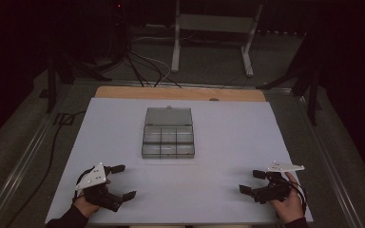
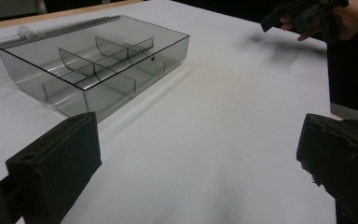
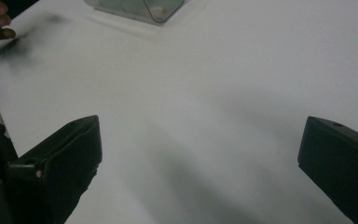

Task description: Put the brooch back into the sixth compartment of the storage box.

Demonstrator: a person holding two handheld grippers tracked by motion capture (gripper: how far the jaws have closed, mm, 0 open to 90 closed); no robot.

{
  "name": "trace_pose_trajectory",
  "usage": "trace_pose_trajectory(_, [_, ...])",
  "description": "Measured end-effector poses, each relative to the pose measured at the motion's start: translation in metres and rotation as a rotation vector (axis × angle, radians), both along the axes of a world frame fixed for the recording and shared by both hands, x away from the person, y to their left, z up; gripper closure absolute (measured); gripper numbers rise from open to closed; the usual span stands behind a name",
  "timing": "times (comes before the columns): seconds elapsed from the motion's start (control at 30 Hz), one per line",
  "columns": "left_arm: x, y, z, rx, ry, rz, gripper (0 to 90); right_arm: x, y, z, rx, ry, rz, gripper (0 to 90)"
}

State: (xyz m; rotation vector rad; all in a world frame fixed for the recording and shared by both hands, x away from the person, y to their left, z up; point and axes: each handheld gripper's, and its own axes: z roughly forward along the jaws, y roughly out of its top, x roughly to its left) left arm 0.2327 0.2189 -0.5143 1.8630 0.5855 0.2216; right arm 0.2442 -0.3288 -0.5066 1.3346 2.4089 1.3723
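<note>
Between spread grippers, unlabelled compartment box [image 1: 168,139]

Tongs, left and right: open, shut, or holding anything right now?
Left tongs: open, holding nothing, short of the compartment box.
Right tongs: open, holding nothing, over the white table.

The compartment box [image 1: 168,138] is smoky grey see-through plastic, its dividers the same tint. The worktop [image 1: 228,142] is plain white with a tan wooden strip along the far edge. Both the left gripper [image 1: 123,181] and the right gripper [image 1: 251,181] are black, each topped by a pale grey plate.
</note>
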Motion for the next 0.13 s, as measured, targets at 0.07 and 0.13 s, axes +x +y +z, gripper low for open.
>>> trace_pose_trajectory(0.07, [-0.0001, -0.0002, -0.0002, 0.003, 0.001, 0.000, 1.1, 0.0003, -0.0012, -0.0001, 0.006, 0.000, -0.005, 0.0])
trace_pose_trajectory(0.13, [0.0000, -0.0002, -0.0001, 0.004, 0.000, -0.001, 1.1, 0.0003, -0.0012, -0.0001, 0.006, -0.004, -0.003, 0.0])
